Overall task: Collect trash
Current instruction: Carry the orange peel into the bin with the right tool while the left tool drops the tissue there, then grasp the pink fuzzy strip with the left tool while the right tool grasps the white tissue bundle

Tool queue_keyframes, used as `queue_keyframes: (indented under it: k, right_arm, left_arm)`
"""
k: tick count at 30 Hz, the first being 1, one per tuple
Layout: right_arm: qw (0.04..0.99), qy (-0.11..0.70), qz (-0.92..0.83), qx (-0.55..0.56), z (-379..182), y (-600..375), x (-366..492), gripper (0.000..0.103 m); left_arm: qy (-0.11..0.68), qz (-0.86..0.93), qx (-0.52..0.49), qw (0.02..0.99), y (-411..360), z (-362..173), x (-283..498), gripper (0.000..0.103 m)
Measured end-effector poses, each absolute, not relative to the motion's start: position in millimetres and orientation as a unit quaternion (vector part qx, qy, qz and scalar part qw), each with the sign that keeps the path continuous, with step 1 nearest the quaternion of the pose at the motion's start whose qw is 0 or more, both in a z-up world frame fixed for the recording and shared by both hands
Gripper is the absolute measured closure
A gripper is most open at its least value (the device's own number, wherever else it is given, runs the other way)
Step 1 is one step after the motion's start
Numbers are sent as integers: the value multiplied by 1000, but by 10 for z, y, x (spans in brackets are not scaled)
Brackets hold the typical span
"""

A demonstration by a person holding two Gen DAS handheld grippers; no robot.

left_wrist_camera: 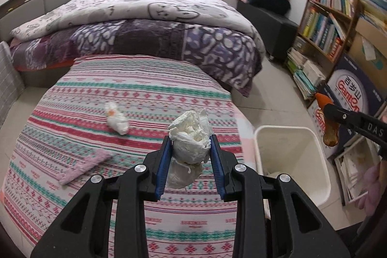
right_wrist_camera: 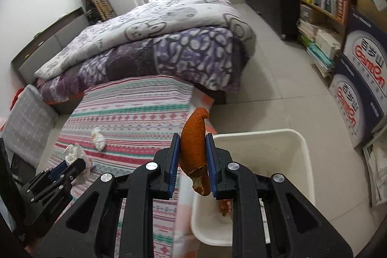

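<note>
Two grips: my left gripper pinches a crumpled tissue wad; my right gripper clamps orange peel, white bin at four o'clock.

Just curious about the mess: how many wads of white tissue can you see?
2. One wad is held in the left jaws above the striped cloth; the other wad lies on that cloth. More may be hidden in the bin.
</note>
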State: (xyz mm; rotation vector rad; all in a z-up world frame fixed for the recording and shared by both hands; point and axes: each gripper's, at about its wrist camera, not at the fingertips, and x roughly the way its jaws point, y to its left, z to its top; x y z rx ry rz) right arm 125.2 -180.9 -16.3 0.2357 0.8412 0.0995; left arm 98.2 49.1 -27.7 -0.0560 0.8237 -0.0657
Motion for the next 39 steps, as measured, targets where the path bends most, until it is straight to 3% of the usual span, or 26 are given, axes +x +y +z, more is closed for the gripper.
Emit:
queue_keyframes:
  k: [13,18,30,31,33,39]
  right_arm:
    - [897,411,-11,163,-224,-2486,1194,78]
    - [899,399,-39,175,-212,-2691,1127,51]
    - [894,386,-89,210,-233,-3036,1062,24]
    - [894,384,-91,211,-228,-3043,1058,22]
    - [894,382,-90,215,-222,-3028,1060,19]
    - [894,383,-82,218,-214,-2933,1080,15]
  left_arm:
    - [416,-97,4,904,-182,-459,1026,71]
    - [427,-126,8,895,-431,-543,1026,71]
    - [458,-193,-5,868,-877,-751,1039,68]
    - [457,-204,-5,866,-912,-758,1026,66]
    - [450,-209,-3,868,-942,-759,982,38]
    - [450,-198,-7,871,-840,-720,979,33]
